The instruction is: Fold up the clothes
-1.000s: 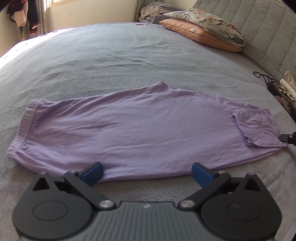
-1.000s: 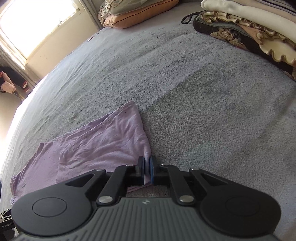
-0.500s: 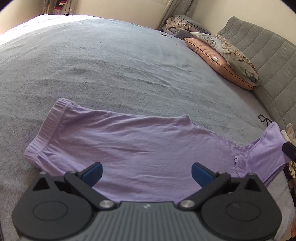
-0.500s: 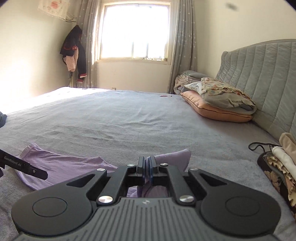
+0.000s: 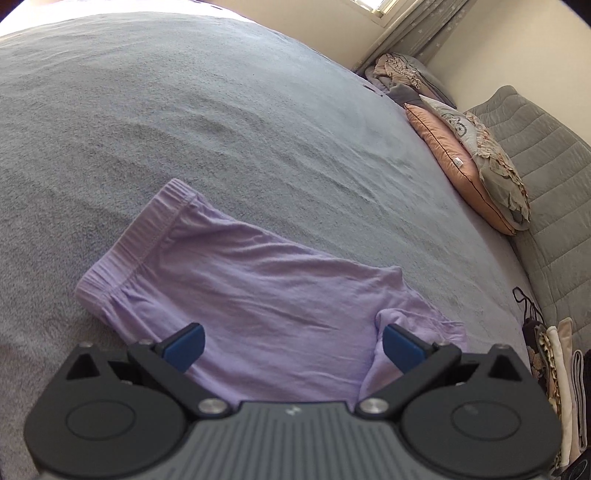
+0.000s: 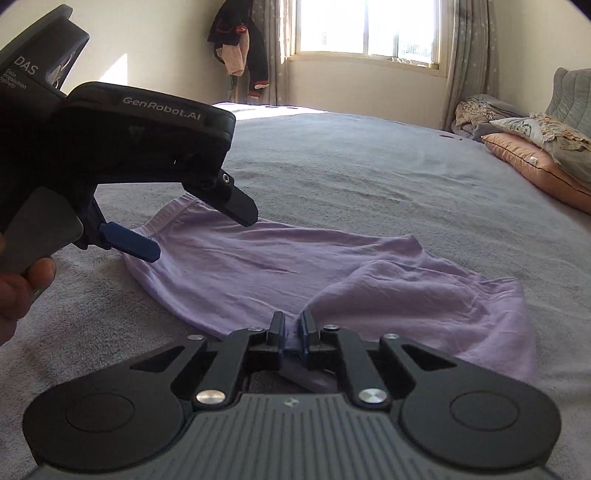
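The lilac pants [image 6: 295,266] lie mid-frame on the grey bed [image 6: 369,177], their hem end doubled over. The right tongs [image 6: 291,332] are opening to drop that fold, cloth between them. The left tongs [image 5: 291,345] hover released above, ready.

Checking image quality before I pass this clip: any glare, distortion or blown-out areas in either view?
Left wrist view: strong fisheye bending of the bed, top left corner washed out by sun, purple garment sharp. Right wrist view: window overexposed, sunlit bed edge below it blown out, left gripper dark against the light, garment evenly lit.
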Tool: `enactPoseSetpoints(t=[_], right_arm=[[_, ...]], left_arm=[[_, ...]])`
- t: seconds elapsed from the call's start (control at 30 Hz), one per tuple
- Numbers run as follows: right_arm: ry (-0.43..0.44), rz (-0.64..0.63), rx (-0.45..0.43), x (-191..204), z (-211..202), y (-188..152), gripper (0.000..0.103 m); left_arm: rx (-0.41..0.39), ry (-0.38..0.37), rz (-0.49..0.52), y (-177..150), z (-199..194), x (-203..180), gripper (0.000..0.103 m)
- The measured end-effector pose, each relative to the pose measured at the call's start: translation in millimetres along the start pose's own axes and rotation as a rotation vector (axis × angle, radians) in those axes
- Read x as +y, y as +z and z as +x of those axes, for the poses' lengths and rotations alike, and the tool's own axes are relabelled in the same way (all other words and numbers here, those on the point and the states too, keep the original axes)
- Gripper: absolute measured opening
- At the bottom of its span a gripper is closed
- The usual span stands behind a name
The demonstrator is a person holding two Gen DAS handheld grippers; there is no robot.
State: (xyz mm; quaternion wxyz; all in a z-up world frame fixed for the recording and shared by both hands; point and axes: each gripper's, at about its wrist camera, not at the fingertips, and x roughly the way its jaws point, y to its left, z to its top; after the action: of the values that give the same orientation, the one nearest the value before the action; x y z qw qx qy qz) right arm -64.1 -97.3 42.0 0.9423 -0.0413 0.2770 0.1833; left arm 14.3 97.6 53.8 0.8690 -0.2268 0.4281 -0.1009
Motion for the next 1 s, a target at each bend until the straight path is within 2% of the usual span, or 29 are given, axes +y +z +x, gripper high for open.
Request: enactPoseSetpoints(t=[0.03, 0.1, 0.23, 0.33, 0.43, 0.5, 0.53, 0.57, 0.63, 0.67, 0.7, 0.73, 0.77, 0.83, 1.0], right_arm=[[0.011, 0.010, -0.008, -4, -8, 4, 0.026], [0.005, 0.034, -0.014, -16, -22, 12, 0.032], [-0.078, 0.098, 0.005, -56, -45, 28, 0.038], [-0.160, 0.241, 0.040, -102, -54, 30, 0.040], [-0.158, 0.388, 0.060, -131, -58, 24, 0.040], [-0.132, 0.442, 0.065, -135, -56, 19, 0.041], [-0.121, 0.442, 0.067, -133, -55, 17, 0.041], [-0.115, 0.435, 0.067, -131, -56, 16, 0.042], [-0.110, 0.414, 0.062, -124, -55, 17, 0.045], [-0.109, 0.408, 0.059, -124, -56, 17, 0.046], [-0.108, 0.404, 0.056, -124, -56, 17, 0.047], [-0.113, 0.403, 0.057, -128, -54, 18, 0.047], [-0.121, 0.405, 0.061, -130, -52, 17, 0.047], [-0.136, 0.414, 0.072, -134, -47, 16, 0.047], [-0.148, 0.433, 0.131, -141, -31, 6, 0.048]], left_arm=[[0.002, -0.006, 0.018, -2, 1, -5, 0.103], [0.010, -0.017, 0.052, -5, 5, -12, 0.103], [0.021, -0.071, 0.116, -16, 14, -28, 0.103], [0.047, -0.103, 0.149, -22, 27, -41, 0.103], [0.056, -0.126, 0.165, -26, 38, -50, 0.102], [0.047, -0.156, 0.181, -29, 42, -55, 0.098], [0.044, -0.170, 0.191, -30, 44, -58, 0.095], [0.046, -0.180, 0.213, -32, 48, -62, 0.086], [0.036, -0.167, 0.247, -36, 54, -67, 0.077], [0.029, -0.165, 0.262, -37, 56, -68, 0.061], [0.028, -0.150, 0.263, -36, 57, -67, 0.032], [0.027, -0.135, 0.263, -36, 59, -66, 0.020], [0.026, -0.135, 0.243, -34, 58, -62, 0.013], [0.017, -0.137, 0.212, -32, 52, -56, 0.011], [-0.021, -0.139, 0.255, -32, 35, -60, 0.011]])
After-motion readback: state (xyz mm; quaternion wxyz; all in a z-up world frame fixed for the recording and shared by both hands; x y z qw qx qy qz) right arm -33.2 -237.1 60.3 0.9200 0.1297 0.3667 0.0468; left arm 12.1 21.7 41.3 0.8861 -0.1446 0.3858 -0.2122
